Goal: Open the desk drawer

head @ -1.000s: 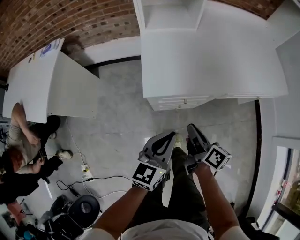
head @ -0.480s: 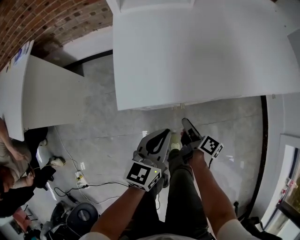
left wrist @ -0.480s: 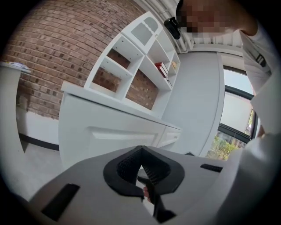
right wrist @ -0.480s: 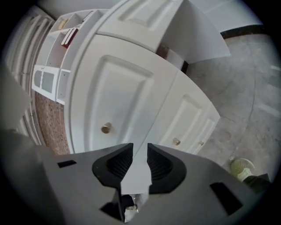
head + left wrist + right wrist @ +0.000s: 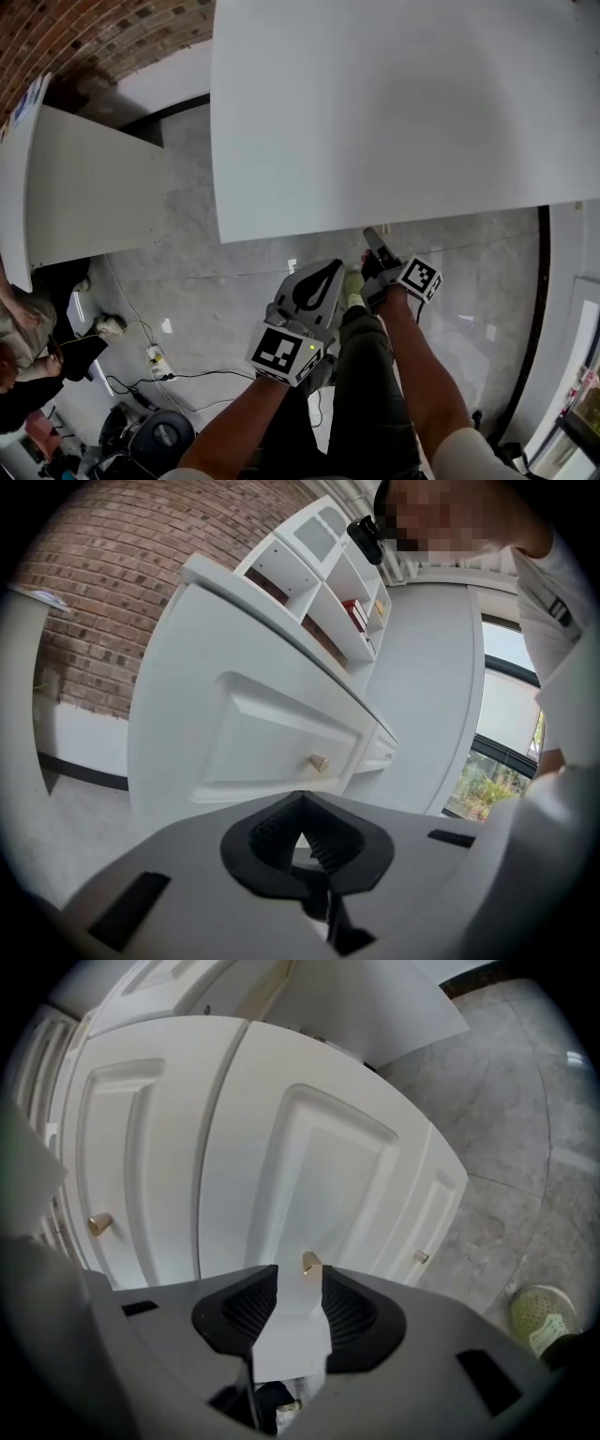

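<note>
Drawer (image 5: 323,1176): white, panelled, closed, centre of the right gripper view, its brass knob (image 5: 310,1261) just beyond the jaw tips. Right gripper (image 5: 300,1277): jaws opening, wide, gripping nothing; together a second ago. Left gripper (image 5: 300,797): jaws together, empty. Desk (image 5: 375,112): fills more of the head view than before, with both grippers nearer its front edge.

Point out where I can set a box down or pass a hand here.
The desk top is bare as far as the head view shows. The floor strip between it and the left table is open too. Crowded: the lower-left floor, with cables, a power strip and a seated person.
</note>
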Motion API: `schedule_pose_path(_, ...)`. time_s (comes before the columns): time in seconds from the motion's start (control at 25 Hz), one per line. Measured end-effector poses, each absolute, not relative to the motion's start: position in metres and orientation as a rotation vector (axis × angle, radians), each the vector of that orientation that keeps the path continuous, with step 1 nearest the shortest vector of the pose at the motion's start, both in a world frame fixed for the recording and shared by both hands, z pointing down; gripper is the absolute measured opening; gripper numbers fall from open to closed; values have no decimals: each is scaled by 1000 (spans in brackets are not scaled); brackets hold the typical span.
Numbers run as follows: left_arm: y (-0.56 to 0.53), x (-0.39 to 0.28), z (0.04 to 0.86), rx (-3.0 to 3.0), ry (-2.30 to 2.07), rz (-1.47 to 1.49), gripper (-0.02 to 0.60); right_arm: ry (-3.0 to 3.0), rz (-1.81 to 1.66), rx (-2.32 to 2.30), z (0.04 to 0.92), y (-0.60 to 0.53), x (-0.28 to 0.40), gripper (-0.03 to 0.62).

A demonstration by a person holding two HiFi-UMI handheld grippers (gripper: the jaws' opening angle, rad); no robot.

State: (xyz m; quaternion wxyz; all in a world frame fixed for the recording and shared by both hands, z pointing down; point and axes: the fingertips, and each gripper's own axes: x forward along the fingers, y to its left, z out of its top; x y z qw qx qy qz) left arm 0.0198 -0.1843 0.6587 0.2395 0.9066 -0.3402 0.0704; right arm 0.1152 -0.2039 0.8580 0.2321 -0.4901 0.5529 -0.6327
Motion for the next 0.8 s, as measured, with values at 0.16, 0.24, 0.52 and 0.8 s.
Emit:
schedule_pose_path(0.16, -188, 19, 671, 2474, -933, 196, 9, 1492, -1731, -1285, 873, -213, 116, 149)
schedule_pose_path(0.24, -189, 18, 675, 2470, -935, 202, 9, 1481, -1727, -1241, 876, -218, 113, 152)
schedule_pose_path(0.52, -192, 16, 682, 2466, -934, 216, 9, 1467, -1722, -1227, 883, -229, 114, 109)
schedule_pose_path(0.8, -188, 15, 679, 2450, -946, 206, 9, 1560, -1712, -1203, 879, -231, 113, 81)
